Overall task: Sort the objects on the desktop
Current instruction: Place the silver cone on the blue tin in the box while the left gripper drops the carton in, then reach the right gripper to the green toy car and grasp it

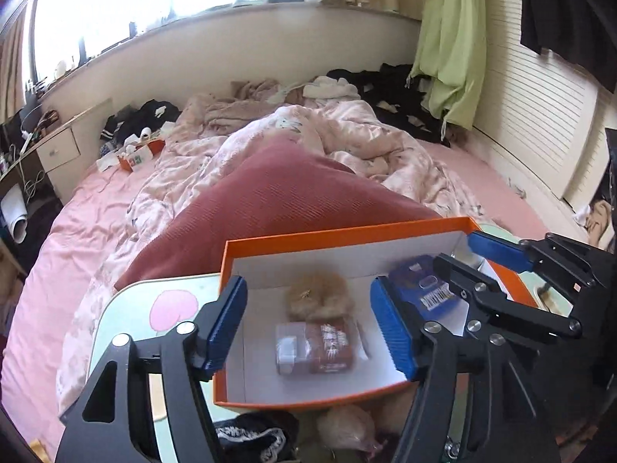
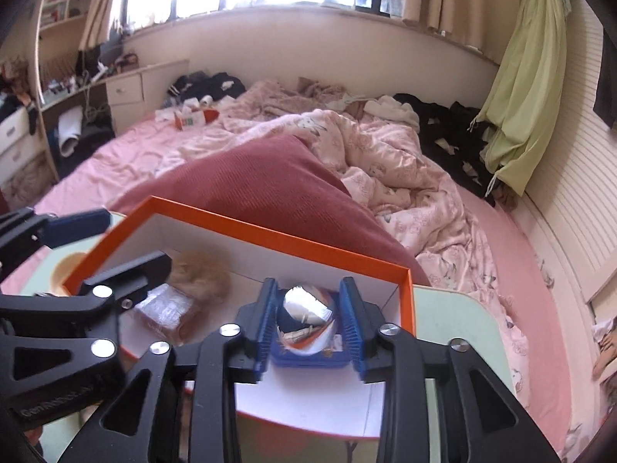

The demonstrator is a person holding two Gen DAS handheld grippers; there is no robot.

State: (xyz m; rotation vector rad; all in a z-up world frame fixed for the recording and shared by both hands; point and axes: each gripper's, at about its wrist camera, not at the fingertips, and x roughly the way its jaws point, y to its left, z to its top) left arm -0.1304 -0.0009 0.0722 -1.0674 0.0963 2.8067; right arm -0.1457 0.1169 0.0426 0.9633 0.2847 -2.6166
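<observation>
The orange box (image 1: 347, 237) sat on the desk (image 1: 131, 301) as the collecting bin, already holding a fluffy ball (image 1: 318, 295) and a wrapped packet (image 1: 316, 347); the left gripper (image 1: 308, 328) hung wide and empty above them; the right gripper (image 2: 308, 320) stood narrow around a small foil-topped item (image 2: 306, 308), pads seemingly just clear of it, over a blue tin (image 2: 308, 359) in the box's corner.

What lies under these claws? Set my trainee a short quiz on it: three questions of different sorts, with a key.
1. True or false: the left claw is shut on the fluffy tan pompom.
2. The inside of the orange box is: A white, B black, C green.
3. Which item in the box bears a barcode label?

Key: 1 false, the claw is open and empty above the box. 2 A. 3 the blue tin.
</observation>
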